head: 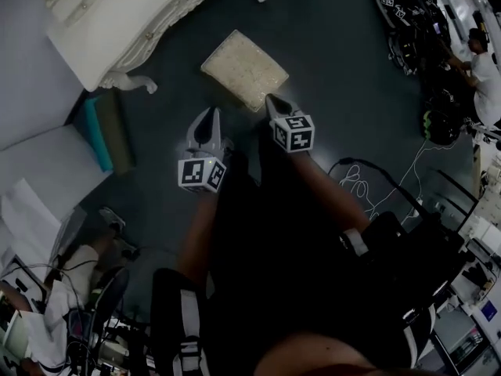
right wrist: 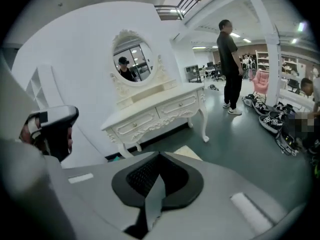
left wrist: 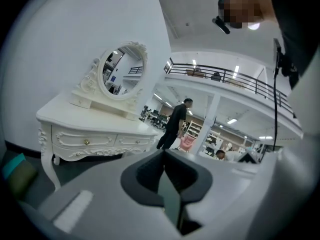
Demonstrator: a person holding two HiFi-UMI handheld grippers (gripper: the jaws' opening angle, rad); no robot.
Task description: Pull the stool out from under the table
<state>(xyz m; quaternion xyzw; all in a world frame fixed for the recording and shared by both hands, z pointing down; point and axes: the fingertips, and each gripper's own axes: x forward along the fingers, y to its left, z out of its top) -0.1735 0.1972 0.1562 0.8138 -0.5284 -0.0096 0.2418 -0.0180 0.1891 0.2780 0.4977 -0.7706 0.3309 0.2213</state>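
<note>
The stool [head: 244, 69], with its beige square cushion, stands on the dark floor out in front of the white dressing table [head: 117, 30]. My right gripper [head: 275, 102] is shut with nothing between its jaws, its tip right at the cushion's near corner; contact cannot be told. My left gripper [head: 210, 117] hovers a little left of the stool, also shut and empty. In the right gripper view a corner of the stool [right wrist: 189, 152] shows just past the right gripper [right wrist: 159, 157], with the mirrored table [right wrist: 155, 109] behind. The left gripper [left wrist: 164, 155] points at the table [left wrist: 95, 129].
A teal box [head: 99, 131] lies by the table's leg. White cables [head: 358, 180] trail on the floor at the right. Shoes and gear [head: 407, 30] sit at the far right near a seated person [head: 487, 69]. Another person [right wrist: 229, 69] stands beyond the table.
</note>
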